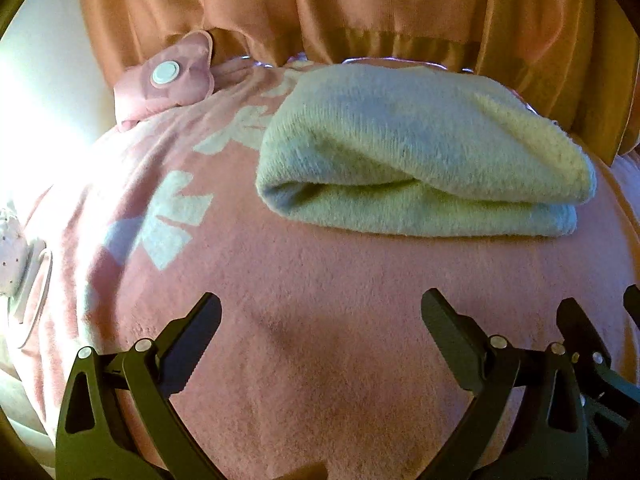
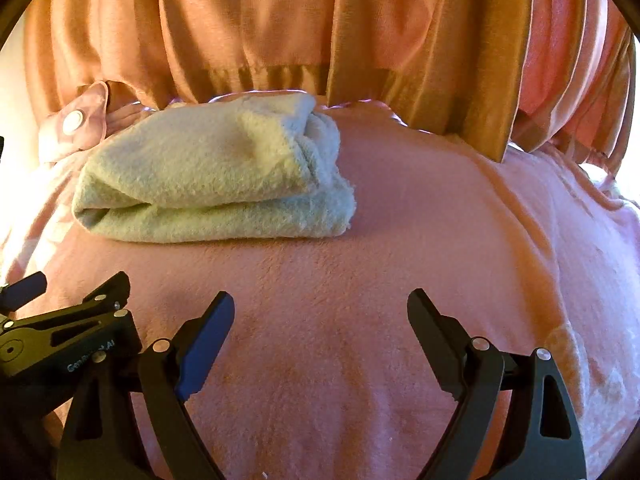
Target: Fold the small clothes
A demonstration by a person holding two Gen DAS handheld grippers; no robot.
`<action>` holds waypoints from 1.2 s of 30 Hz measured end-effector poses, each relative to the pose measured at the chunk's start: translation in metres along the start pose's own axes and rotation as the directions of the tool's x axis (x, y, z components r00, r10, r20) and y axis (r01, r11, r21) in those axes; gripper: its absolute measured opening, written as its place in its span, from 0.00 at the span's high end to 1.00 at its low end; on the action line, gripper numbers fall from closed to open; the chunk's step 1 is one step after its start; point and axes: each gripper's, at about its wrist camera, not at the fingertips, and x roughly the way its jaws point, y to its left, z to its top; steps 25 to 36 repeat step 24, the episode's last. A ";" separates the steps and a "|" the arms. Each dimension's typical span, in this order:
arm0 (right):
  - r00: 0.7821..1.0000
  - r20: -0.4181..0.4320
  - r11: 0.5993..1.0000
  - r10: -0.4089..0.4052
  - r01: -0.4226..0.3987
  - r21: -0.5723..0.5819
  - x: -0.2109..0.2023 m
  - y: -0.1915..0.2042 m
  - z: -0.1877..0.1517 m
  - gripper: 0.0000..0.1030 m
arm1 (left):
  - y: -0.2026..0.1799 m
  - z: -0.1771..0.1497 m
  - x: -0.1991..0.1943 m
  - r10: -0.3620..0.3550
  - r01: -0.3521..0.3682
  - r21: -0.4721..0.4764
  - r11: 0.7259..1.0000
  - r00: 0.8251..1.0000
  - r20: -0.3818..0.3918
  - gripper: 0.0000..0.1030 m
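Note:
A pale green fuzzy cloth [image 1: 424,152] lies folded in a thick bundle on a pink blanket [image 1: 320,340]. In the right wrist view the cloth [image 2: 216,176] sits at upper left. My left gripper [image 1: 320,312] is open and empty, hovering over the blanket in front of the cloth. My right gripper [image 2: 320,312] is open and empty too, in front and to the right of the cloth. The right gripper's fingers [image 1: 580,328] show at the left view's right edge; the left gripper's fingers [image 2: 108,288] show at the right view's left edge.
Orange curtains [image 1: 360,8] hang just behind the cloth. A pink pouch with a white round cap [image 1: 166,74] lies at the back left, also in the right wrist view [image 2: 74,124]. The blanket has white letter patterns [image 1: 172,220] on the left.

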 end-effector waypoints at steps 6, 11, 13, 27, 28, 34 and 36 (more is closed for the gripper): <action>0.999 -0.021 1.000 0.025 -0.024 0.010 0.003 -0.003 0.000 0.16 | 0.001 -0.001 0.002 -0.003 0.003 -0.004 1.000 1.000 -0.010 0.05; 0.999 -0.025 0.999 0.031 -0.030 0.018 0.003 -0.003 -0.003 0.16 | 0.001 -0.003 0.001 0.006 -0.006 -0.007 1.000 1.000 0.005 0.05; 0.999 -0.029 0.999 0.035 -0.034 0.026 0.002 -0.002 -0.004 0.16 | 0.002 -0.005 0.000 0.004 -0.004 -0.011 1.000 1.000 0.006 0.05; 1.000 -0.025 0.999 0.017 -0.016 0.033 0.003 -0.002 -0.004 0.16 | 0.000 -0.004 -0.001 0.015 -0.015 -0.006 1.000 1.000 0.009 0.07; 1.000 -0.025 0.999 0.017 -0.016 0.033 0.003 -0.002 -0.004 0.16 | 0.000 -0.004 -0.001 0.015 -0.015 -0.006 1.000 1.000 0.009 0.07; 1.000 -0.025 0.999 0.017 -0.016 0.033 0.003 -0.002 -0.004 0.16 | 0.000 -0.004 -0.001 0.015 -0.015 -0.006 1.000 1.000 0.009 0.07; 1.000 -0.025 0.999 0.017 -0.016 0.033 0.003 -0.002 -0.004 0.16 | 0.000 -0.004 -0.001 0.015 -0.015 -0.006 1.000 1.000 0.009 0.07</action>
